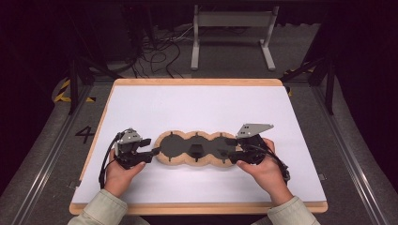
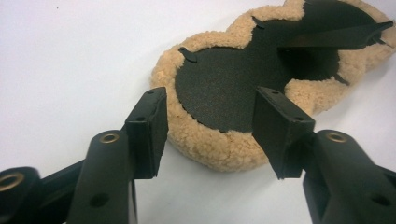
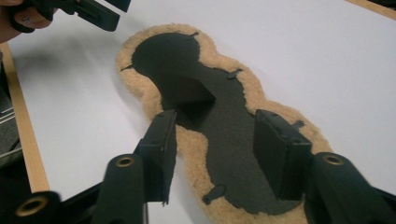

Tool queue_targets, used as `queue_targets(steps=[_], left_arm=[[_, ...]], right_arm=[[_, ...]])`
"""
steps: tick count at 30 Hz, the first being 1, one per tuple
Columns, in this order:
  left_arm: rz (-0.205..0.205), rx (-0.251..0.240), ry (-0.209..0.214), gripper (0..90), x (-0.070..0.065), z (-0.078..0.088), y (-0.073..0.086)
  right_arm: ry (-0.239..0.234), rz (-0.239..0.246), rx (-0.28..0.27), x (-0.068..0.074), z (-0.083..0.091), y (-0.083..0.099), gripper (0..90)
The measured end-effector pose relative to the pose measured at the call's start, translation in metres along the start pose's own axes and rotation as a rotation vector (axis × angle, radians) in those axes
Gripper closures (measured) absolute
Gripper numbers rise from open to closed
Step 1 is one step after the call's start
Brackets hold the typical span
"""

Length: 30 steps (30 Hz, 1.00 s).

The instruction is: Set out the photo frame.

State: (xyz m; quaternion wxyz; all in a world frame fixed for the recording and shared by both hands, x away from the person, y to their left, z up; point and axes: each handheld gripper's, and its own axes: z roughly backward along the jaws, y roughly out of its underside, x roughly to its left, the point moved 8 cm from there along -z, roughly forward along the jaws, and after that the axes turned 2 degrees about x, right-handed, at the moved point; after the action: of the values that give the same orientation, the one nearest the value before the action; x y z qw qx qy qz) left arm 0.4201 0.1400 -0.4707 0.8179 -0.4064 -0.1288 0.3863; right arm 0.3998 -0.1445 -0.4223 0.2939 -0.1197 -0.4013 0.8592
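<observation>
Left side of the white table top (image 1: 197,108): the person's left hand (image 1: 119,173) holds the left gripper (image 1: 149,150) just off the left end of the fleece pad (image 1: 197,163). In the left gripper view its jaws stand apart, roughly half open, with nothing clamped; the rounded end of the pad lies in the gap just beyond the fingertips (image 2: 154,119), and whether the tips brush the fleece rim cannot be told.

Centre: the pad lies flat, long axis running left to right across the near half of the table, well inside the wooden edge (image 1: 197,207). It has three joined round lobes, a tan woolly border and a dark inner face with small black tabs along the seam (a short dark raised piece stands near the middle lobe, seen in the right gripper view).

Right side: the right hand (image 1: 265,171) holds the right gripper (image 1: 227,146) over the right lobe, its grey three-cornered plate (image 1: 253,129) on top. In the right gripper view its jaws are parted about halfway and grip nothing; the pad's near end shows between the pads (image 3: 280,149), below them. The left gripper appears at that view's top left corner
</observation>
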Motion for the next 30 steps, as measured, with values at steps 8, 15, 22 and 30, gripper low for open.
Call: queue_targets(steps=[8, 15, 22, 30], left_arm=[[0.021, 0.045, 0.01, 41.1, 0.004, -0.006, 0.004], [0.046, 0.085, 0.034, 37.2, 0.007, -0.01, 0.009], [0.054, 0.124, 0.039, 36.0, 0.009, -0.014, 0.014], [0.096, 0.167, 0.07, 31.5, 0.011, -0.019, 0.019]], right_arm=[[0.02, -0.044, 0.01, -0.013, 0.004, 0.008, 37.8], [0.026, -0.086, 0.052, -0.025, 0.004, 0.021, 27.4], [0.032, -0.134, 0.118, -0.035, -0.002, 0.038, 22.7], [0.01, -0.171, 0.195, -0.039, -0.013, 0.053, 17.7]])
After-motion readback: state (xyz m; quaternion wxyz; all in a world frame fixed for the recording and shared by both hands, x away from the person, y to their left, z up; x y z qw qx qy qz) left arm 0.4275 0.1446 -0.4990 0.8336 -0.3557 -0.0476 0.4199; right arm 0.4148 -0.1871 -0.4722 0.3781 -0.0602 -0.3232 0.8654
